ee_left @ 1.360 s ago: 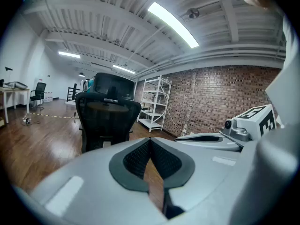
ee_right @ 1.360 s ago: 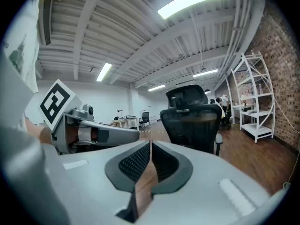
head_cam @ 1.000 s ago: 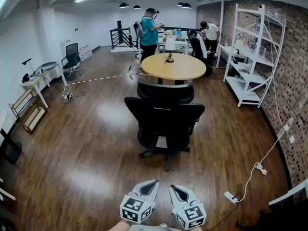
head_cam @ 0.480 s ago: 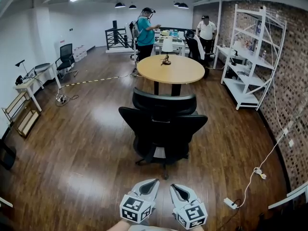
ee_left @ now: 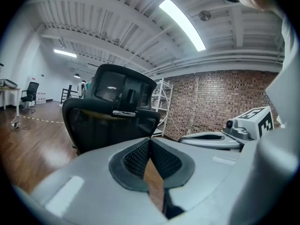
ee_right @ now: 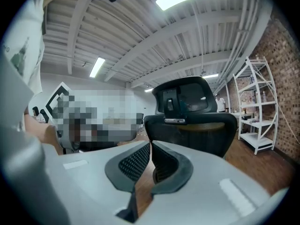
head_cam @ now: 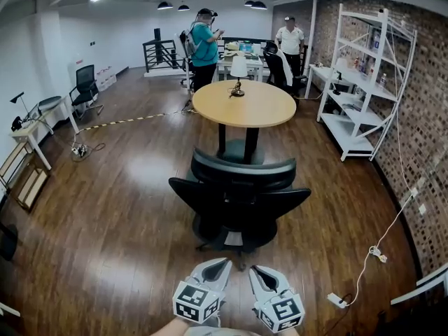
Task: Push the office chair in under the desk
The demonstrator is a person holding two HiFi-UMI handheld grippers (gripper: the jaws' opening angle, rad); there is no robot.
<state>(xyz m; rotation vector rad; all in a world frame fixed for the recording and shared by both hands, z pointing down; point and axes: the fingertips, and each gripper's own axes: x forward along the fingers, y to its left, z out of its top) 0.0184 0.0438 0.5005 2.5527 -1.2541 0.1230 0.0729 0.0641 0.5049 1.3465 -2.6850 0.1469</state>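
Note:
A black office chair (head_cam: 238, 201) with a headrest stands on the wood floor with its back towards me, just short of a round wooden desk (head_cam: 244, 103). My left gripper (head_cam: 222, 264) and right gripper (head_cam: 256, 270) are side by side at the bottom of the head view, both shut and empty, a short way behind the chair and apart from it. The left gripper view has the chair's back (ee_left: 110, 118) filling the space ahead of the shut left gripper (ee_left: 150, 140). In the right gripper view the chair (ee_right: 190, 123) sits just beyond the shut right gripper (ee_right: 151, 144).
A small lamp (head_cam: 239, 72) stands on the desk. White shelving (head_cam: 360, 82) lines the brick wall at right, with a cable and power strip (head_cam: 337, 300) on the floor. Two people (head_cam: 203, 47) stand at far tables. Another chair (head_cam: 85, 86) and a side table (head_cam: 28, 128) are at left.
Both grippers and my view have moved forward towards the chair, which now looks larger and closer. The grippers stay shut. The people at the back have shifted a little.

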